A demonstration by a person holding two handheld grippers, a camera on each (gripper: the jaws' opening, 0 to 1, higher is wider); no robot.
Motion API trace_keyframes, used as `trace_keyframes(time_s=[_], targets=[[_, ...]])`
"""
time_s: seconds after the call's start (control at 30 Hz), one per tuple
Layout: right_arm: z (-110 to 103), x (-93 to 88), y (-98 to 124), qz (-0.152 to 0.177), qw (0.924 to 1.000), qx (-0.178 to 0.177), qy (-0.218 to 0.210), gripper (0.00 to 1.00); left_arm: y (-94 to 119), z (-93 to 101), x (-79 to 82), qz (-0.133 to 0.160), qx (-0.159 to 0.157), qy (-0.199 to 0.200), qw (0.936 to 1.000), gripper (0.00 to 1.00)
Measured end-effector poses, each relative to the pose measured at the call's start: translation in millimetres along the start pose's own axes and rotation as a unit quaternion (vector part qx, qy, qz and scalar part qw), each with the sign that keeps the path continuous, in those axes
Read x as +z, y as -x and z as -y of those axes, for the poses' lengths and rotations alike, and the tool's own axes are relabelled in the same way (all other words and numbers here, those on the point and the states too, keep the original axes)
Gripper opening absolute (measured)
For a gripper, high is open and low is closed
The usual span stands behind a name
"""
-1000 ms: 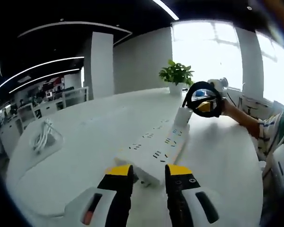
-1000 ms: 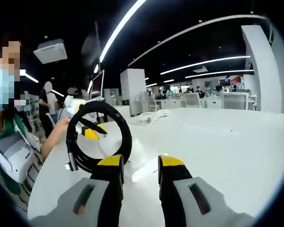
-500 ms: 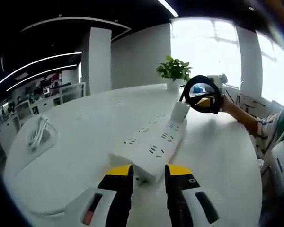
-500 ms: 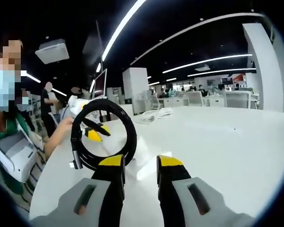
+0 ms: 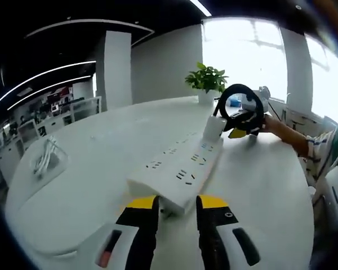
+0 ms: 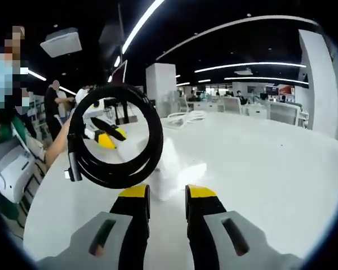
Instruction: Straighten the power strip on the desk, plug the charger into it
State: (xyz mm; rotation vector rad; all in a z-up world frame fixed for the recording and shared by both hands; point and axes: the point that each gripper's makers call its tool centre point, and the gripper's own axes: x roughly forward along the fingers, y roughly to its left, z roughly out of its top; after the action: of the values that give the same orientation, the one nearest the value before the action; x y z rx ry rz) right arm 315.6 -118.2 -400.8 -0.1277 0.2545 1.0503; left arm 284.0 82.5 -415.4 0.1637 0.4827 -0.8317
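Right claw (image 6: 161,197) grips the white charger (image 6: 168,169) (black cable (image 6: 115,138) coiled); left claw (image 5: 177,202) narrow by the power strip (image 5: 177,171).

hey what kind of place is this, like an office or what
Most likely an open-plan office: a big white table, rows of desks and chairs behind, ceiling strip lights, and a potted plant.

Hidden and unclear parts

In the right gripper view the white charger (image 6: 170,169) washes out against the table (image 6: 270,169), its lower part behind the right gripper (image 6: 166,199); the strip's (image 5: 177,174) near end sits behind the left gripper (image 5: 177,205).
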Motion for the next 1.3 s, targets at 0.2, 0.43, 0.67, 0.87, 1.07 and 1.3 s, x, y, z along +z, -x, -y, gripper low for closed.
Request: trace_keyframes(time_s=[0.2, 0.43, 0.67, 0.87, 1.07, 1.3], targets=[[-5.0, -2.3, -6.6, 0.001, 0.9999, 0.012, -0.009, 0.23, -1.1, -2.2, 0.2, 0.001, 0.003, 0.004, 1.0, 0.26], [-13.3, -2.1, -12.3, 0.0, 0.9997, 0.022, -0.007, 0.23, -3.0, -2.2, -1.5, 0.0, -0.001, 0.012, 0.9999, 0.28], [-12.6, -2.5, -12.3, 0.0, 0.9998, 0.018, -0.004, 0.23, -4.5, -4.2, -0.9, -0.001, 0.008, 0.009, 0.9999, 0.27], [-9.4, -2.7, -11.2, -0.002, 0.9999, 0.011, 0.0, 0.22, -7.8, -5.0, 0.2, -0.004, 0.022, -0.009, 0.9997, 0.27], [-7.1, -2.9, -11.1, -0.003, 1.0, 0.004, 0.0, 0.21, -10.1, -7.1, 2.5, 0.005, 0.023, 0.007, 0.9997, 0.27], [-5.9, -3.5, -11.2, -0.004, 1.0, -0.006, 0.006, 0.2, -13.3, -9.5, 4.8, 0.014, 0.027, 0.014, 0.9994, 0.28]])
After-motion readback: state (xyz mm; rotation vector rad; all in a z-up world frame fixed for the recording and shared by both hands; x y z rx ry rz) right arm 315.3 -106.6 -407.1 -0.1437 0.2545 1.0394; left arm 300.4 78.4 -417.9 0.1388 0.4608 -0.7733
